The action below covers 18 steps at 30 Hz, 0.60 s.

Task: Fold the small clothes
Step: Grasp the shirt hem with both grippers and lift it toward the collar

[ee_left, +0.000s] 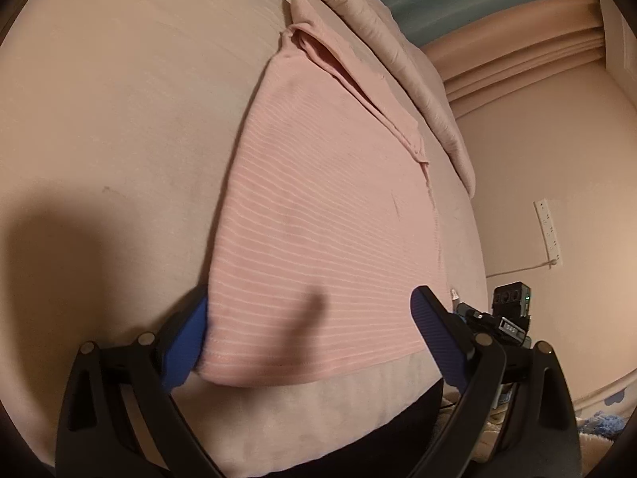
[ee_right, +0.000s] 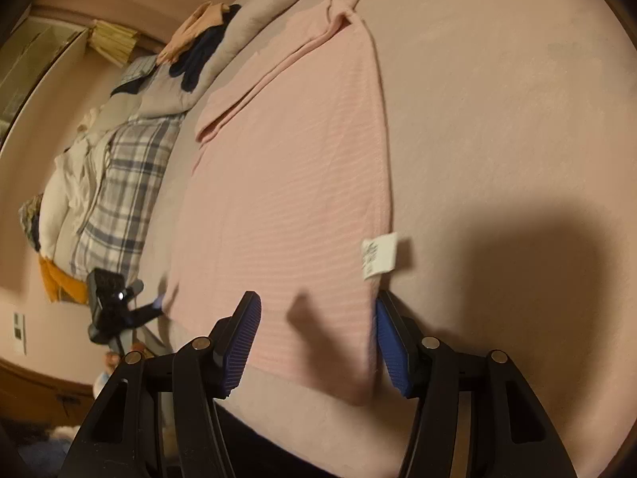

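A pink ribbed garment [ee_left: 318, 215] lies flat on the bed, folded lengthwise, its sleeve folded on top at the far end. It also shows in the right wrist view [ee_right: 286, 183], with a white care label [ee_right: 379, 255] sticking out at its right edge. My left gripper [ee_left: 308, 330] is open over the garment's near left corner, its left pad under or beside the edge. My right gripper [ee_right: 316, 342] is open astride the near right corner. Neither holds the cloth.
The bed sheet [ee_left: 99, 119] is pinkish beige. A rolled duvet [ee_left: 430, 91] lies along the far side. Piled clothes and a plaid cloth [ee_right: 119, 199] lie at the left in the right view. A power strip [ee_left: 549, 231] hangs on the wall.
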### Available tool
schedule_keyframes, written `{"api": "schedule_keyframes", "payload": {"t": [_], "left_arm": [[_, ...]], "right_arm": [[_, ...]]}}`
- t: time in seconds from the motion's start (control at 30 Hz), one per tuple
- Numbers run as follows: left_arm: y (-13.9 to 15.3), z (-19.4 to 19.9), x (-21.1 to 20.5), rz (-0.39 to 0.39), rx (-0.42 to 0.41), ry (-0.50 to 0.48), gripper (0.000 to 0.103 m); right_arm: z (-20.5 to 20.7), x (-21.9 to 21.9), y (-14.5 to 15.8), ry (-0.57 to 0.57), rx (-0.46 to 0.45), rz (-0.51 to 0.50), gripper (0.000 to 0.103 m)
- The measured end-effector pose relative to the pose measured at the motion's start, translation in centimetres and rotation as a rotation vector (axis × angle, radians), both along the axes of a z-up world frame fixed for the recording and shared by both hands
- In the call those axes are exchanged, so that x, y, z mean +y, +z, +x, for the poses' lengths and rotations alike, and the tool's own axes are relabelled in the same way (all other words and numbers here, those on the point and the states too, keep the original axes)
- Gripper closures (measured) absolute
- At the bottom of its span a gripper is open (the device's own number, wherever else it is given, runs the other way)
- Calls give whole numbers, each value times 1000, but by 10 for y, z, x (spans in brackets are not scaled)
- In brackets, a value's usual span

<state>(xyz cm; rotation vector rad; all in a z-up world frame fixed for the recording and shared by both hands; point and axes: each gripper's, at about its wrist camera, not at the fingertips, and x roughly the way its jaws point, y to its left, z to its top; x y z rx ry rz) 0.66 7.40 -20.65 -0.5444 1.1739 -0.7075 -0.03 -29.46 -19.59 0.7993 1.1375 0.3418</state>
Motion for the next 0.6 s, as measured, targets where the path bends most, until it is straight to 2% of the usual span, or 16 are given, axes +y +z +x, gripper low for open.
{"api": "schedule_keyframes", "payload": {"t": [0.17,0.27,0.3,0.33,0.37,0.4,0.43,0.47,0.53,0.6], "left_arm": [[-1,-1,-9,-45,10,-38,7],[-2,-3,-10,-50,6,-21,10],[-2,-3,-9,-54,10,-10,18],[-5,-2,-7,-67,29,7,39],[-8,-2,-6,-77,53,17,50],[-12,-1,-6,-82,76,22,67],[-15,-1,-5,-78,95,29,73],[-17,-2,-5,-72,104,41,76],[-15,-3,-3,-76,98,62,91],[-7,-4,-2,-83,74,69,94]], "right_arm": [[3,2,2,32,-14,12,46],[3,3,0,26,-30,14,46],[2,3,-1,14,-39,17,48],[1,3,-1,7,-47,16,52],[1,2,-2,3,-52,10,62],[1,2,-2,-3,-55,-4,74],[1,3,-2,-7,-58,-14,79],[2,2,-1,-9,-62,-18,85],[2,2,4,-13,-83,-32,89],[1,2,12,-14,-117,-46,92]]}}
